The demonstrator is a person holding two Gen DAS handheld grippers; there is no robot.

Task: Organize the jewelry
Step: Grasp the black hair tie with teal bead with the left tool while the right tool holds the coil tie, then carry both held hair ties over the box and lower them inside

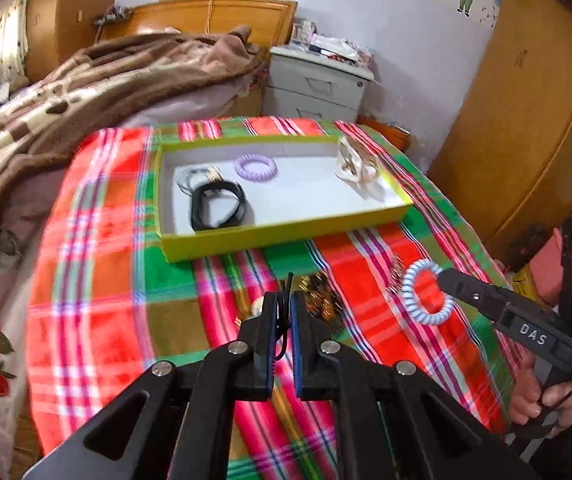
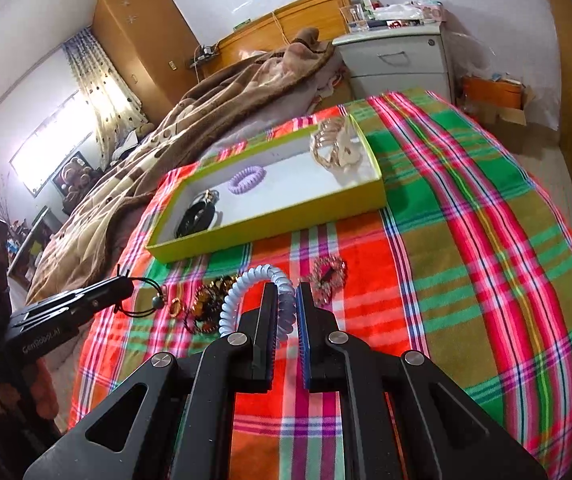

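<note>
Right gripper point(image 2: 286, 300) was clamped on the pale blue coil hair tie point(image 2: 246, 292), lifted clear of the plaid cloth point(image 2: 466, 220) so I could carry it toward the yellow tray point(image 2: 270, 230). Left gripper point(image 1: 284, 308) pinched a thin black elastic cord point(image 2: 146, 296), likewise raised. I judged both were bound for the tray, where a purple coil tie point(image 1: 256, 165) and black bands point(image 1: 216, 208) already lay. Loose brooches point(image 2: 206, 308) remained on the cloth.

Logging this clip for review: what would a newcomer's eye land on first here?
The loud red-green plaid cloth over the table, with a yellow-rimmed tray at its far side holding a purple coil tie. Nearer, the right gripper pinches a pale blue coil tie, and the left gripper a black cord.
</note>
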